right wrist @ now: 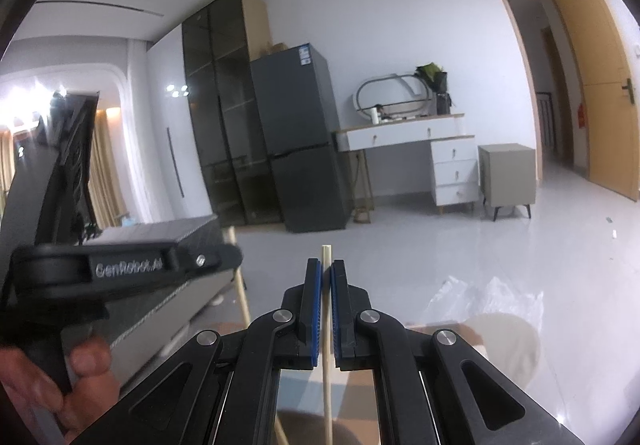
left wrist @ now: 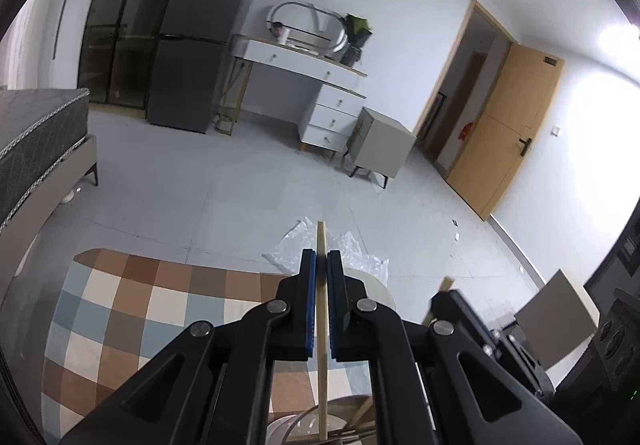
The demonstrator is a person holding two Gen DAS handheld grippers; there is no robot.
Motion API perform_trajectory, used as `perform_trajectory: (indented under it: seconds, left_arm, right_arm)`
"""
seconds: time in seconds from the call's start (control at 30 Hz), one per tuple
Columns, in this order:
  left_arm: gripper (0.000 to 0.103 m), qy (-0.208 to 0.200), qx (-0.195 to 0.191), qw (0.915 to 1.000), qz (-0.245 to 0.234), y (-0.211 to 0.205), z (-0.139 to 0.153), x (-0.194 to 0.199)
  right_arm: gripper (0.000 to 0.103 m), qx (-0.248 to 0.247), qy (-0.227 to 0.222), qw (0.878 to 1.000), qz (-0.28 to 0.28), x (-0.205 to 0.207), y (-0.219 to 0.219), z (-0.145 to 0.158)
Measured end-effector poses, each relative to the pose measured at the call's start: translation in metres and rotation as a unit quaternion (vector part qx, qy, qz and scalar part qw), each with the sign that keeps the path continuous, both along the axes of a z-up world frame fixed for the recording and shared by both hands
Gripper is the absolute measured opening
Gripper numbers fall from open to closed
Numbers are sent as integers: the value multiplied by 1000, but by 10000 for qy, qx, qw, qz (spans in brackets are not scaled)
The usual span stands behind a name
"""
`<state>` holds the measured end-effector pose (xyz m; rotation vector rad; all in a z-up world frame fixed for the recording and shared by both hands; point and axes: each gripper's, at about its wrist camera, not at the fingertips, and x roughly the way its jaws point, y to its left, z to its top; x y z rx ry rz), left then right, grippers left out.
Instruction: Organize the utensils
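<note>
both grippers are clamping: left gripper point(left wrist: 321, 265) is pinching a pale wooden chopstick point(left wrist: 321, 241) upright over the checked rug point(left wrist: 132, 309); right gripper point(right wrist: 325, 273) is gripping a second chopstick point(right wrist: 327, 257). containers below are lying blurred, contents unreadable.

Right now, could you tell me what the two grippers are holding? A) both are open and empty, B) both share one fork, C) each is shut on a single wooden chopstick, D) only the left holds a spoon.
C: the left gripper clamps one chopstick, and the right gripper clamps another chopstick, each stick running between blue pads.
</note>
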<state>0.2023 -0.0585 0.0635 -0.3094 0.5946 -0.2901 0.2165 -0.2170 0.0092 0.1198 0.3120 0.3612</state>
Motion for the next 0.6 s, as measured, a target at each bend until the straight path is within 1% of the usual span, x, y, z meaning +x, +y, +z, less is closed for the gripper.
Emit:
perform_trajectory:
  seconds: [0.13,0.37,0.5,0.6]
  left_arm:
    - [1,-2,120,9999,20,-5,4,-2]
    - [1,-28,190,9998,-43,-8,7,-8]
    - [1,115,231,9993,-254,-8,4,-12]
    - [1,352,187,9979,-516,-6,4,-16]
  right_arm:
    - [4,-135,73,9998,100,-9,3,-4]
    - [4,-146,206,9995,167,-21,0,-5]
    - [4,-177,302,9991,249,-25,-1,-5]
    - [7,-228,366,9987,256,-31,-2,-4]
